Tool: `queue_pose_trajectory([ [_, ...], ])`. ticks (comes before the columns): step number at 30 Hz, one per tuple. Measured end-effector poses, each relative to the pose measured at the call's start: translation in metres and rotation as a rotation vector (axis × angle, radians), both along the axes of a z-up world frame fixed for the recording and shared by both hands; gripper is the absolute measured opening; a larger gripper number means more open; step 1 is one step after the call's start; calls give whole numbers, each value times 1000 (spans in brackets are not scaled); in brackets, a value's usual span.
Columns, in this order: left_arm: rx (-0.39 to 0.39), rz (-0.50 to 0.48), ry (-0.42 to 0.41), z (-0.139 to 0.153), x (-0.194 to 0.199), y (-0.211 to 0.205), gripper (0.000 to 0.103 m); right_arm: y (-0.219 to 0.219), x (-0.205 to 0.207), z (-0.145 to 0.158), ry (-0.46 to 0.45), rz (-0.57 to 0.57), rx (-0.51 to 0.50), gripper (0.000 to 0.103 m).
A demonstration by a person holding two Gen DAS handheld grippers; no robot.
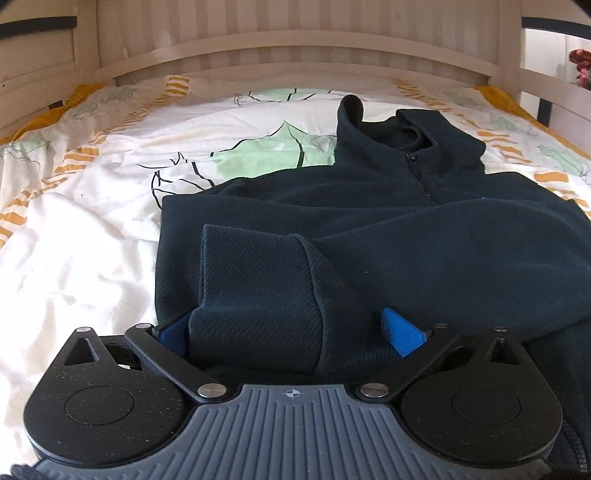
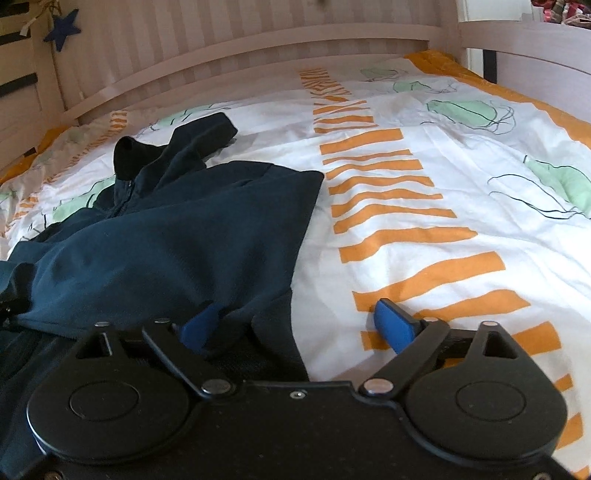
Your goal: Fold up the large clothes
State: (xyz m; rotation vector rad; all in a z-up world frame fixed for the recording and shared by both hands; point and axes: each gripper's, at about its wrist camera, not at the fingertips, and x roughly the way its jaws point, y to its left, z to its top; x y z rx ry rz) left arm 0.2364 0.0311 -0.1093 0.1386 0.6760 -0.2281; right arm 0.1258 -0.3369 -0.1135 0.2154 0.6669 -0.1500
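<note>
A dark navy zip-neck fleece jacket (image 1: 406, 229) lies on the bed, collar toward the headboard, both sleeves folded in over the body. My left gripper (image 1: 288, 332) is open, its blue pads on either side of the folded sleeve cuff (image 1: 258, 280) at the hem. In the right wrist view the jacket (image 2: 177, 236) lies left of centre. My right gripper (image 2: 295, 325) is open at the jacket's lower right corner; the left pad (image 2: 199, 325) touches the fabric and the right pad (image 2: 395, 325) rests over the duvet.
The bed has a white duvet (image 2: 443, 206) with orange stripes and green leaf prints. A pale wooden slatted headboard (image 1: 295, 48) and side rails (image 2: 535, 44) bound it. A blue star (image 2: 62, 29) hangs at the upper left.
</note>
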Motion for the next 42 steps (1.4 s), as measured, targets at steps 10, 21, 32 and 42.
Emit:
queue_pose_trajectory([
  [10,9,1,2,-1,2,-3,103,-1,-1,-3,-21,7,7,97],
  [21,-40,-19,61,14,-20,13,103,-9,-5,0,-31,25,70,101],
  [32,-38,-46,202,21,-67,43,103,-2,-27,10,61,71,27,102],
  [42,-122,-37,105,61,-80,58,103,-3,-48,32,62,-5,69,102],
])
